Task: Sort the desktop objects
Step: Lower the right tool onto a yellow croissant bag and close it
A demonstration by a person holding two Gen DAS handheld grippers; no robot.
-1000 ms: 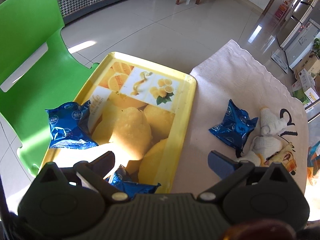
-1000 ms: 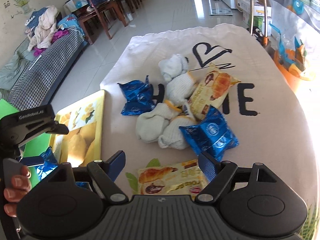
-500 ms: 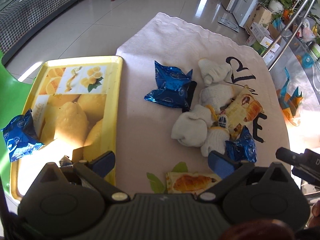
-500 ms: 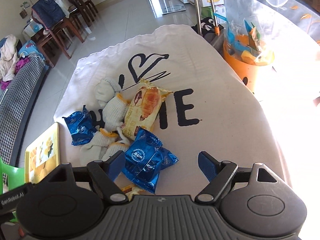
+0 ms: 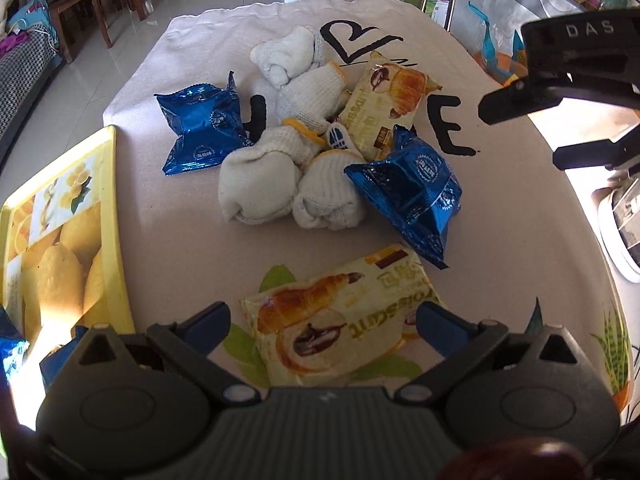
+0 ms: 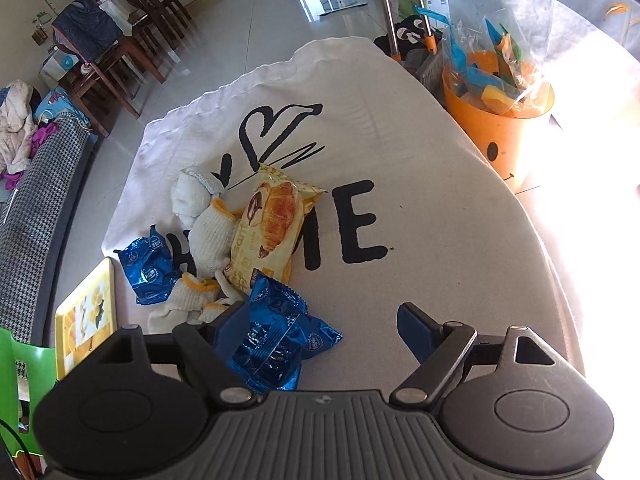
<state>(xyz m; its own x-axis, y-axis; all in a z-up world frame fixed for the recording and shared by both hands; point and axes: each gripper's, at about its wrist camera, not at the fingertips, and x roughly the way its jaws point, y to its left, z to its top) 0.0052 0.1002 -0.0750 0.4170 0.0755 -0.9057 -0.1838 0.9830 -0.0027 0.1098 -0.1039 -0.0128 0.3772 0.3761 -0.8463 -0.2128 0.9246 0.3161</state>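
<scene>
On the white "HOME" cloth (image 5: 160, 220) lies a pile: several rolled white gloves (image 5: 256, 188), two blue snack packs (image 5: 200, 128) (image 5: 412, 192) and a croissant pack (image 5: 384, 108). A second croissant pack (image 5: 344, 312) lies flat nearer me, just beyond and between the fingers of my left gripper (image 5: 324, 322), which is open and holds nothing. My right gripper (image 6: 326, 330) is open too, with a blue snack pack (image 6: 276, 340) beside its left finger and bare cloth under the rest. The right gripper (image 5: 520, 138) also shows at the upper right of the left wrist view. The yellow lemon tray (image 5: 108, 216) sits at the left.
An orange bucket (image 6: 496, 128) with a plastic bag of bits stands past the table's far right edge. A green chair (image 6: 20, 380) is at the left beyond the tray (image 6: 86, 312). A checked sofa (image 6: 36, 208) and wooden chairs (image 6: 132, 52) stand across the floor.
My left gripper has swung and rolled from over the tray to over the cloth, above the near croissant pack. My right gripper shifted right, so the pile now sits at its left.
</scene>
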